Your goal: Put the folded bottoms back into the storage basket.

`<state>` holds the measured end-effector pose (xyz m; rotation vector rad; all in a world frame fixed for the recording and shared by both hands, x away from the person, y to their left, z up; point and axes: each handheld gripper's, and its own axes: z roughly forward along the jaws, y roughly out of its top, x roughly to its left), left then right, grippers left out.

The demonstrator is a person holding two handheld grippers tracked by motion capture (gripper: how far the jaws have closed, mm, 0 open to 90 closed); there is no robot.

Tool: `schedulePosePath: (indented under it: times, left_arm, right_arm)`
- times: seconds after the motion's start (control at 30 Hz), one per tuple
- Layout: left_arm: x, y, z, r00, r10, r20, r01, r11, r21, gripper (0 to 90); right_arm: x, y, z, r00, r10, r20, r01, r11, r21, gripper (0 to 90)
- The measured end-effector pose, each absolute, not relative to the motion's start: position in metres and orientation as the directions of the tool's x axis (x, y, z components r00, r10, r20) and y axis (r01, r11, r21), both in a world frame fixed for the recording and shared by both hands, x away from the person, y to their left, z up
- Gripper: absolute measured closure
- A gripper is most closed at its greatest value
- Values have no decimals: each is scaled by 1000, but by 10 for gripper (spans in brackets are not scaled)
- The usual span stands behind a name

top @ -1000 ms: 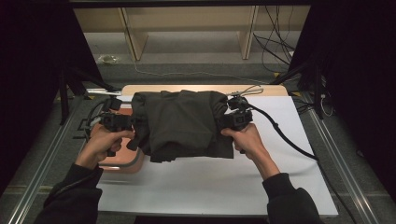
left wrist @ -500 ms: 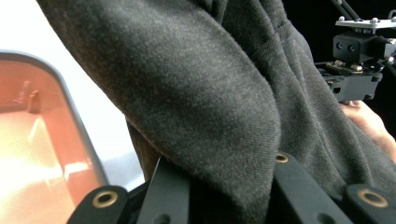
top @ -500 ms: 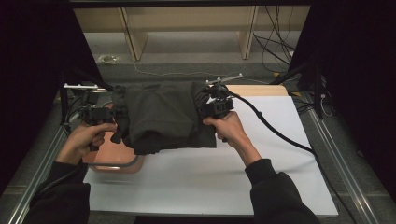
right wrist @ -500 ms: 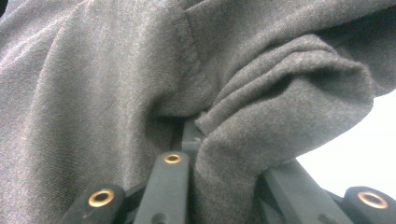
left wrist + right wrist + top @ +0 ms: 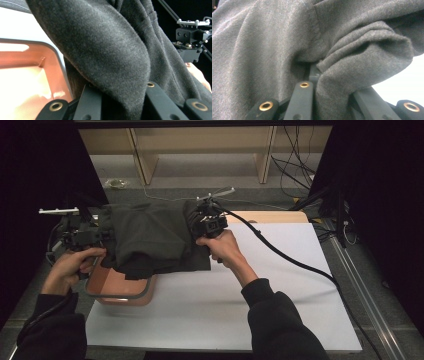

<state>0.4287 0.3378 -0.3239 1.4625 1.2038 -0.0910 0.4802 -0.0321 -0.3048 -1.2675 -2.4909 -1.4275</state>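
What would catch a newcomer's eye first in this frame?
A folded dark grey cloth garment is held in the air between the left gripper and the right gripper, each clamped on one side, above the left part of the table. Beneath it sits an orange plastic tub with a grey rim, on the left edge of the white table sheet.

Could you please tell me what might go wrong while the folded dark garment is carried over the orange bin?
The garment hangs between the left gripper and right gripper, each pinching just a bunched fold, so an edge might slip free. Its loose lower layers sag over the orange bin rim and could catch there or unfold.
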Motion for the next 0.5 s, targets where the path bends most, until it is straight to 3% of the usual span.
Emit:
schedulePosePath:
  times: [0.5]
  left_arm:
    - [428,366,-331,422,616,-666,691,257,676,784]
  right_arm:
    - [486,0,-305,-695,619,367,634,285,719,786]
